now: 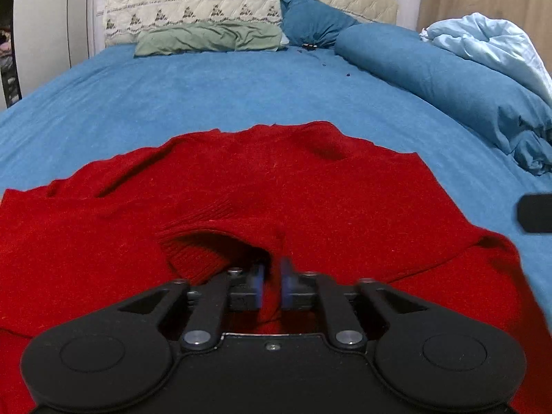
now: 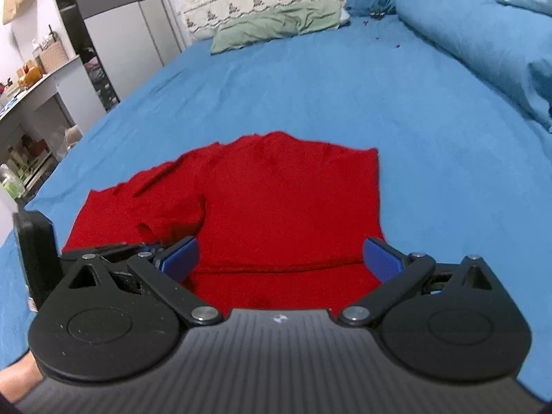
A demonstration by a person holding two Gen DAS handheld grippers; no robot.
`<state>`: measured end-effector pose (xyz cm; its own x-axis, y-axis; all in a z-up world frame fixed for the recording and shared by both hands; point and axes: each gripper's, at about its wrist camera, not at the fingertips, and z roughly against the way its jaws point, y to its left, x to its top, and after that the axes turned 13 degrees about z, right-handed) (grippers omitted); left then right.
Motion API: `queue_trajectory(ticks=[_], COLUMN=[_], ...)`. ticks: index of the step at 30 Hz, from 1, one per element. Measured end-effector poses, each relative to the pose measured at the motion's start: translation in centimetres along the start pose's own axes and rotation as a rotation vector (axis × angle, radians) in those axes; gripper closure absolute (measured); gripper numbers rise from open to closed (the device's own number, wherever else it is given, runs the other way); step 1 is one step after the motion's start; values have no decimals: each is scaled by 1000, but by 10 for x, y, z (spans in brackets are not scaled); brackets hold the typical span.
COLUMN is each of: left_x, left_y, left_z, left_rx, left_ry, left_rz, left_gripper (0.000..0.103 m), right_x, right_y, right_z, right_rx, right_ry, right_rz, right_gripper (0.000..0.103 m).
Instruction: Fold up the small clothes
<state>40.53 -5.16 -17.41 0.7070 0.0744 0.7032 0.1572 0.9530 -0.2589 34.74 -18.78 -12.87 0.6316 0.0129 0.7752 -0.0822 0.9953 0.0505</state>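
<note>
Left gripper (image 1: 270, 284) has its blue pads nearly together, pinching a ridge of the red sweater (image 1: 276, 179) at the ribbed opening (looks like the neckline or a cuff, can't tell which). Right gripper (image 2: 280, 258) is spread wide, holding nothing, hovering over the near part of the same sweater (image 2: 286, 200). Sweater lies mostly flat on the blue bed sheet (image 2: 276, 96), toward the near edge of the bed, one sleeve angled out toward the left edge. Step, as I judge it: start of a fold, left side gripped, right not yet. Next move calls for the right gripper to drop and close on the near fabric, then both lift together so the knit doesn't drag or bunch. Readable writing: none; only a small pale mark on the right gripper's housing, illegible
</note>
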Motion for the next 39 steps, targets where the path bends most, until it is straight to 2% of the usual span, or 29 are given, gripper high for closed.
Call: queue_trajectory(ticks=[2,4,7,9,12,14,15,16,18,20,21,22,25,28,30,32,35,38,39], left_x=[1,7,6,-1,-3,-3,-2,-2,-6,-2,0,0,-6,-5,-4,-3,-5,-12,-13], left_y=[8,26,57,77,100,115,119,122,124,126,127,128,137,144,146,145,147,157,160], left_z=[19,43,74,86,85,83,81,79,81,78,77,77,88,90,92,90,86,82,81], left_rx=[12,41,107,177,269,256,249,251,263,270,262,252,249,236,221,233,245,261,274], left_ry=[-24,-64,-138,-171,-156,-143,-137,-132,-133,-125,-123,-122,-124,-127,-135,-142,-137,-113,-109], left_rz=[21,37,68,73,95,145,161,171,165,165,169,172,195,244,264,257,260,296,300], left_gripper=[30,18,13,13,12,12,12,12,12,13,13,13,13,13,13,13,17,20,20], right_x=[0,7,18,23,25,28,29,30,29,30,30,31,38,36,23,4,-16,-23,-23], right_y=[3,12,38,62,98,119,131,142,158,168,170,170,153,115,90,75,68,65,64], right_z=[-4,-9,-24,-40,-63,-80,-89,-98,-116,-131,-134,-134,-122,-101,-90,-87,-95,-97,-98], right_rx=[28,69,119,132,153,136,128,122,117,137,147,152,141,91,51,27,2,-13,-12], right_ry=[-10,-27,-19,-9,-7,5,16,32,78,104,114,118,56,-33,-59,-64,-21,-33,-37], right_rz=[23,73,198,323,507,628,695,753,842,876,882,875,727,432,246,151,100,92,88], right_gripper=[0,0,0,0,0,0,3,15,31,40,62,81,81,81,81,81,77,66,59])
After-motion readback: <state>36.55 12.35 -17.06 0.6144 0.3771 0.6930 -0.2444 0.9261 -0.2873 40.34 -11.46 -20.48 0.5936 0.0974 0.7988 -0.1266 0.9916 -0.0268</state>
